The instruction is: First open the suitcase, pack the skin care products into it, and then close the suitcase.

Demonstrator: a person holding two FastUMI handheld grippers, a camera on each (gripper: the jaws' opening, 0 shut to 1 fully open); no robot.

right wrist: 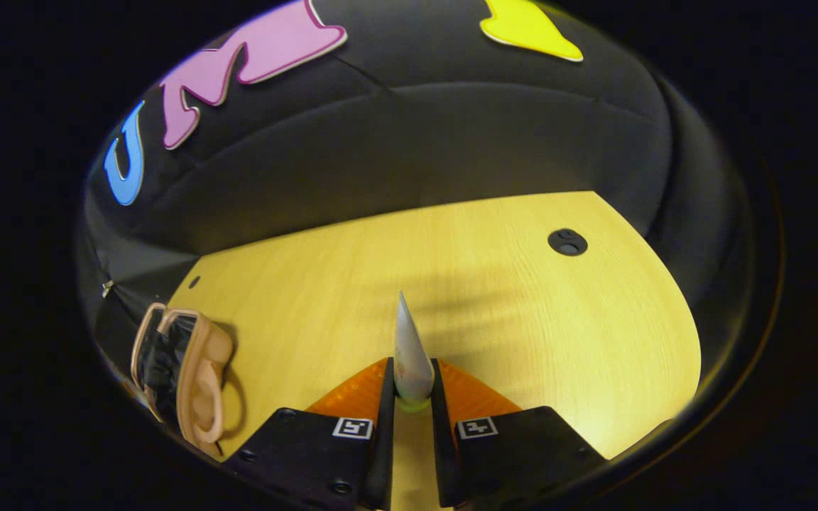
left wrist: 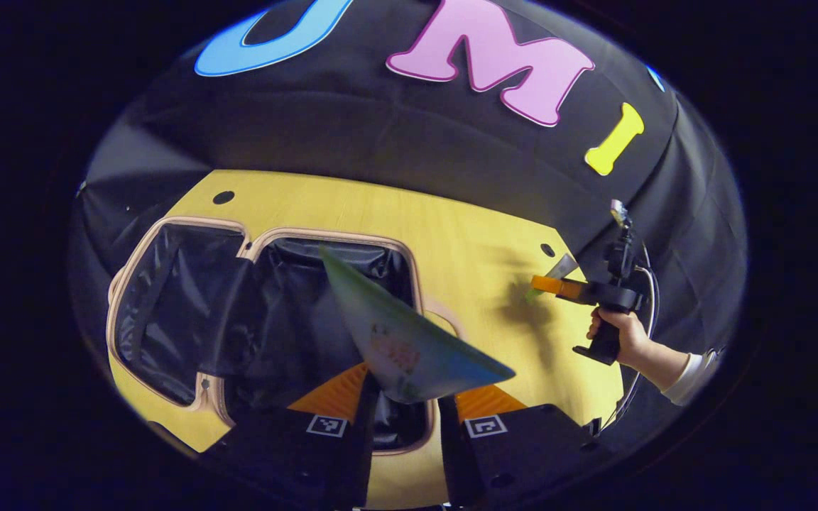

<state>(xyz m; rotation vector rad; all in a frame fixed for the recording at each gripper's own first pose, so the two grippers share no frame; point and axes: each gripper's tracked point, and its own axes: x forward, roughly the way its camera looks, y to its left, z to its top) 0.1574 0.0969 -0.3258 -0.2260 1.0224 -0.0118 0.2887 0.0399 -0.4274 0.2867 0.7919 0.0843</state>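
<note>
Two skin care items held, one per gripper. Left gripper (left wrist: 404, 397) carries a flat green-and-blue printed sachet (left wrist: 409, 333) above the open pale-pink hard-shell suitcase (left wrist: 167, 234) with black fabric lining, both halves lying flat on the yellow wood-grain desk (left wrist: 480, 234); jaws clamped on the sachet's lower edge, leaving the broad face free to drop into the right-hand compartment directly beneath. Probably the release point for that piece.

Right gripper (right wrist: 412, 387) holds a slim pale tube with a green cap end (right wrist: 409, 348), seen edge-on, upright between jaws pressed together on its base. In the left gripper view, same gripper (left wrist: 554, 284) hangs above bare desk well apart from the suitcase, gripped by a hand (left wrist: 622, 337) in a white sleeve; likely kept aside so both items do not crowd the opening at once. In the right gripper view, suitcase (right wrist: 182, 369) sits far to the left edge.

Lid open; packing under way, closing not yet done.
</note>
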